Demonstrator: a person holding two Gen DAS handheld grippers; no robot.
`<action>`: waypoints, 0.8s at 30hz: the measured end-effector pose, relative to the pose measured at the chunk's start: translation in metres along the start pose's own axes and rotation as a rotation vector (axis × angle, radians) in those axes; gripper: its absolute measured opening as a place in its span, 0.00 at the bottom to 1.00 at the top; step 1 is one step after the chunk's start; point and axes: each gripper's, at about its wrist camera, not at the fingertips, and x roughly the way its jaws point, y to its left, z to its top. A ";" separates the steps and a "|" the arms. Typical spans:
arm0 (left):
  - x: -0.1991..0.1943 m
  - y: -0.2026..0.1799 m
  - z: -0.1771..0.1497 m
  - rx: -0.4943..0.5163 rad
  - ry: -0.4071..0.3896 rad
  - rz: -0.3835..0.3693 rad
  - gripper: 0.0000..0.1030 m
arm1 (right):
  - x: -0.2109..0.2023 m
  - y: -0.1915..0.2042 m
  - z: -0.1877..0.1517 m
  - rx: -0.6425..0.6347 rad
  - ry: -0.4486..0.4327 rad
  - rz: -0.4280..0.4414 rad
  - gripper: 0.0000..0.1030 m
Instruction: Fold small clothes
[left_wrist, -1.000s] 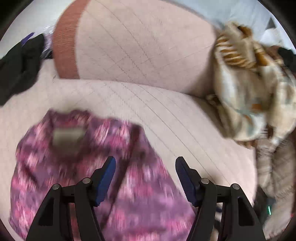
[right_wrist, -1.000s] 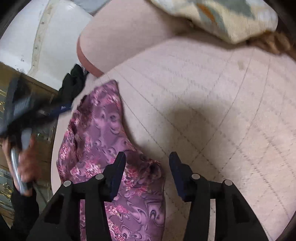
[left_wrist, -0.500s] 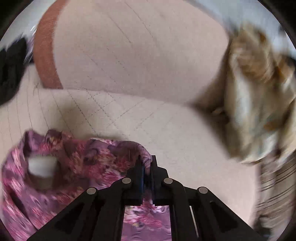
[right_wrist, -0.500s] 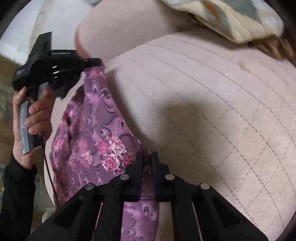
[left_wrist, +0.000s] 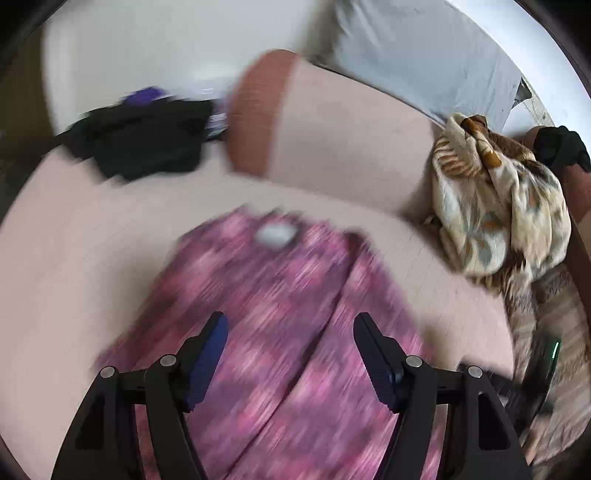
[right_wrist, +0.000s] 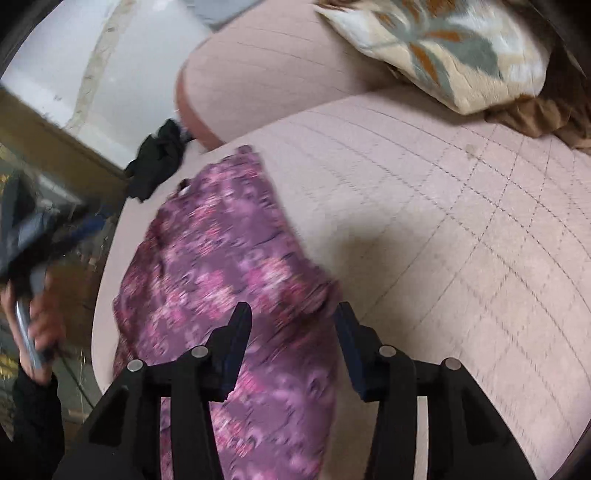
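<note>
Sofa (right_wrist: 461, 221): cut off by frame. Garment (left_wrist: 280, 314), blurred, lies flat on seat; pattern indistinct. Left gripper (left_wrist: 288, 332) and right gripper (right_wrist: 291, 325): jaws opening, nothing clamped; both pinched the fabric half a second earlier.

The garment (left_wrist: 280, 314) lies on the sofa seat (left_wrist: 74, 258), blanket (left_wrist: 502, 206) to its right.

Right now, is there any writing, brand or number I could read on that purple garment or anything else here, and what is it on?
No text can be read in either view.
White neck label on the purple floral garment: a blurred patch, unreadable.
Black device with a green light at the right edge: no legible marking.
Patterned blanket and black clothes: no writing visible.
</note>
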 end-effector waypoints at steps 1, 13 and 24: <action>-0.015 0.014 -0.031 -0.003 0.003 0.043 0.73 | -0.007 0.003 -0.009 0.011 -0.010 0.006 0.45; 0.002 0.039 -0.219 0.012 0.170 0.085 0.04 | -0.046 0.000 -0.170 0.203 -0.007 -0.040 0.45; -0.041 0.052 -0.210 -0.083 0.096 0.002 0.52 | -0.058 0.026 -0.181 0.136 -0.084 -0.109 0.45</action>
